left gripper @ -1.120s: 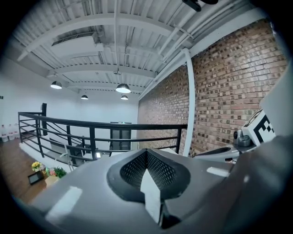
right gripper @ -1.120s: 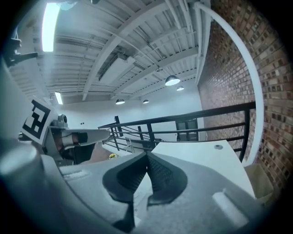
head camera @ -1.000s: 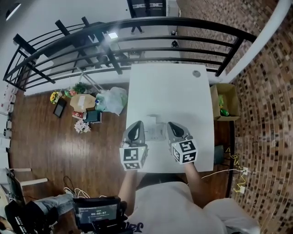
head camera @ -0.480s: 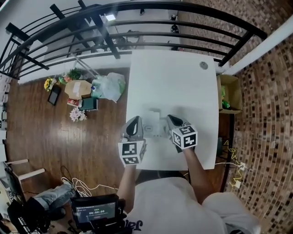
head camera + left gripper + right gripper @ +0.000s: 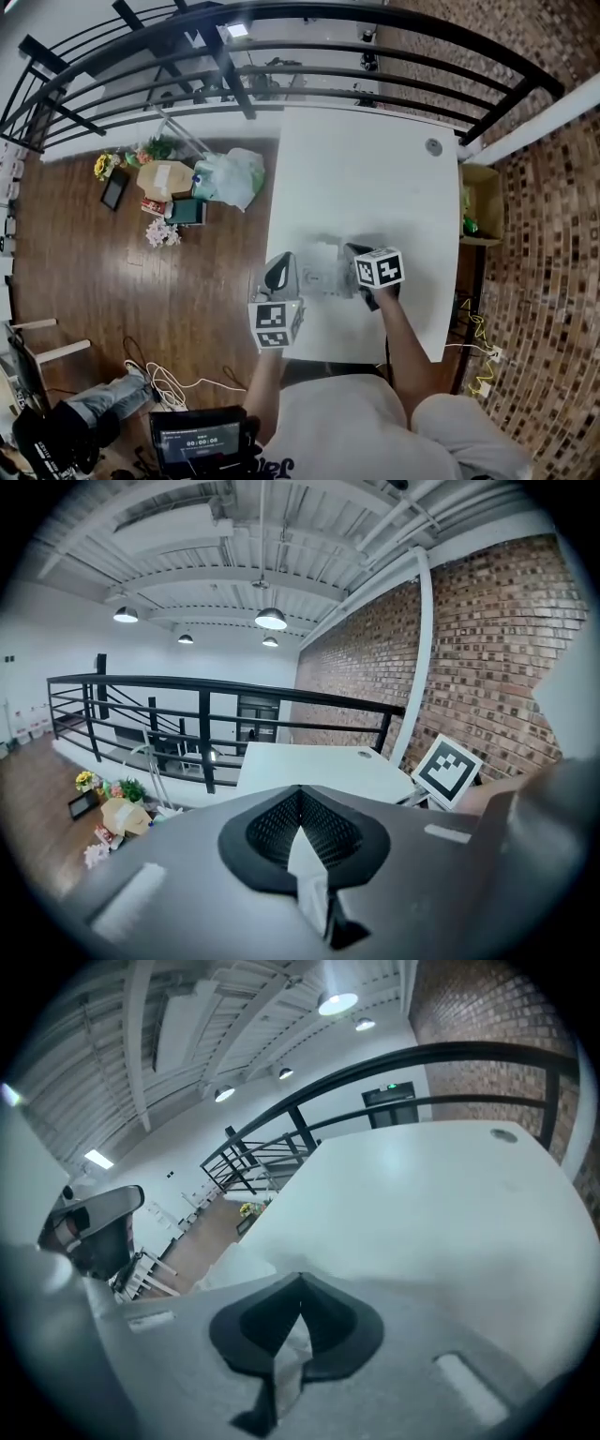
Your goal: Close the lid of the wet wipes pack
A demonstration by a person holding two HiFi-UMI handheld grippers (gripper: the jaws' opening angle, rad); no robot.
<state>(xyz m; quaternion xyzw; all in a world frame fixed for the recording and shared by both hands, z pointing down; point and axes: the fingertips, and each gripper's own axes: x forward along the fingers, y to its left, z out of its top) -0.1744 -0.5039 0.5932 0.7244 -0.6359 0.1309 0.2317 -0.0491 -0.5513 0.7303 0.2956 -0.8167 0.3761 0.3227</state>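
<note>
- Fingers of the left gripper (image 5: 300, 794) are closed, tips together. A thin pale sliver shows in the narrow slit behind the tips, and I cannot tell what it is.
- Fingers of the right gripper (image 5: 300, 1283) are likewise closed tip to tip, with the same kind of pale sliver in the slit.
- In the head view the wet wipes pack (image 5: 323, 277) lies on the white tabletop (image 5: 375, 178), near the edge closest to the person and between the two grippers.
- The left gripper (image 5: 283, 260) is just beside the pack's left side, and the right gripper (image 5: 351, 250) is at its right side. Whether either one touches the pack is too small to tell.
- The lid's position cannot be made out.
- A black railing (image 5: 281, 70) runs beyond the tabletop's far end, and a brick wall (image 5: 553, 234) stands to the right.
</note>
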